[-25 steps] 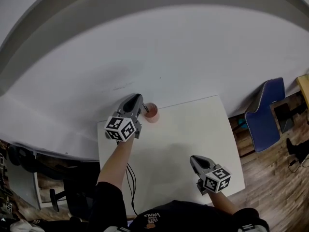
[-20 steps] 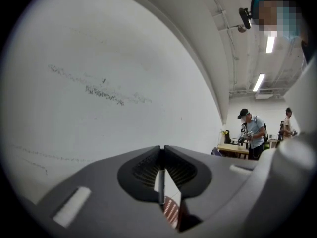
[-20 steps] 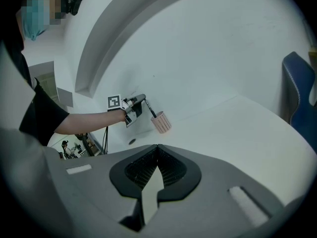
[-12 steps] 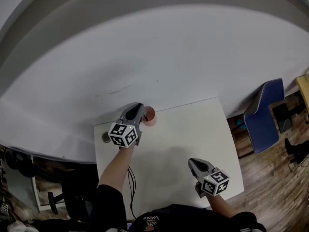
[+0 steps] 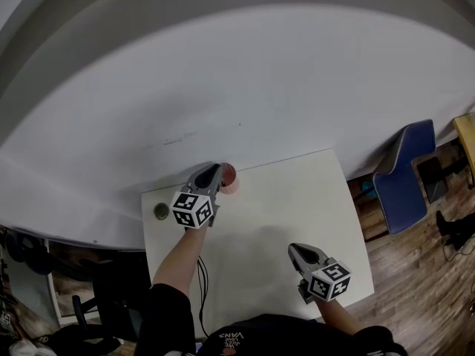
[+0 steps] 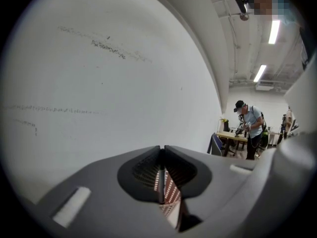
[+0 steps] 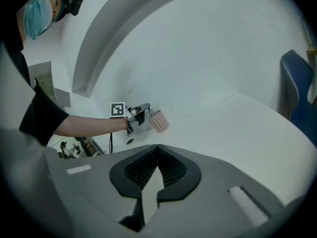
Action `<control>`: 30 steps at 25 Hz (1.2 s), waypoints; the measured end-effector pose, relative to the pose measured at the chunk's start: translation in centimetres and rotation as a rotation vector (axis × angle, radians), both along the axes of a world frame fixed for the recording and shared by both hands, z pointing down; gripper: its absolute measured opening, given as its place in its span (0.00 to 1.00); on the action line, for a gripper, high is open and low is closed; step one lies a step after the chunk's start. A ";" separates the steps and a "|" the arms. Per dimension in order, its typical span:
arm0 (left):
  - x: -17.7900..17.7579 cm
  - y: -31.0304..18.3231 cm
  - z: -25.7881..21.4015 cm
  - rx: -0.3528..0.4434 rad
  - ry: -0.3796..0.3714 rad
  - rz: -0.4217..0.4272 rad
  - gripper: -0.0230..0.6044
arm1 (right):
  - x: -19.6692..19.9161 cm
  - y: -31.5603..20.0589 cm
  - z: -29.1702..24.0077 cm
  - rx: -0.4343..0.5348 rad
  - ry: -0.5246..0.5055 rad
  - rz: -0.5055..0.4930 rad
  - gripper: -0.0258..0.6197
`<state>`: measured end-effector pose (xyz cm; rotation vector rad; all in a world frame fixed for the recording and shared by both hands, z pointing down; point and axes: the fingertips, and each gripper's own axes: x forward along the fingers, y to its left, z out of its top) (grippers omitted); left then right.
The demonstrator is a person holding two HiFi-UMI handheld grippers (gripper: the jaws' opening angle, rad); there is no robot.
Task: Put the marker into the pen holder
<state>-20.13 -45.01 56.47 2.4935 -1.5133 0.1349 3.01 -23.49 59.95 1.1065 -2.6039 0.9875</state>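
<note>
Little changes: left claw [image 5: 217, 172] stays pinching the pen holder [image 5: 228, 177] at the worktop's [image 5: 289, 199] eleven o'clock. Right claw [image 5: 294, 248] is pressed together, empty. No marker in sight, so insertion waits.

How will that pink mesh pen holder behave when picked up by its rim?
Probably light: the pen holder is perforated mesh, and the left gripper holds it by one thin wall. Likely stiff: it looks round despite that pinch. Held off-centre, it may tilt.
</note>
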 end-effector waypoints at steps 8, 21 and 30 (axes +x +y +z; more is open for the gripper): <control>0.3 0.2 1.3 -0.029 -0.029 0.012 0.16 | 0.1 0.0 0.2 -0.003 0.001 0.008 0.04; 0.5 -0.1 2.2 -0.063 -0.108 0.022 0.16 | 0.4 0.0 0.2 0.001 -0.003 0.024 0.04; 0.7 0.3 3.1 -0.093 -0.130 0.040 0.16 | 1.0 -0.1 0.1 0.004 -0.007 0.043 0.04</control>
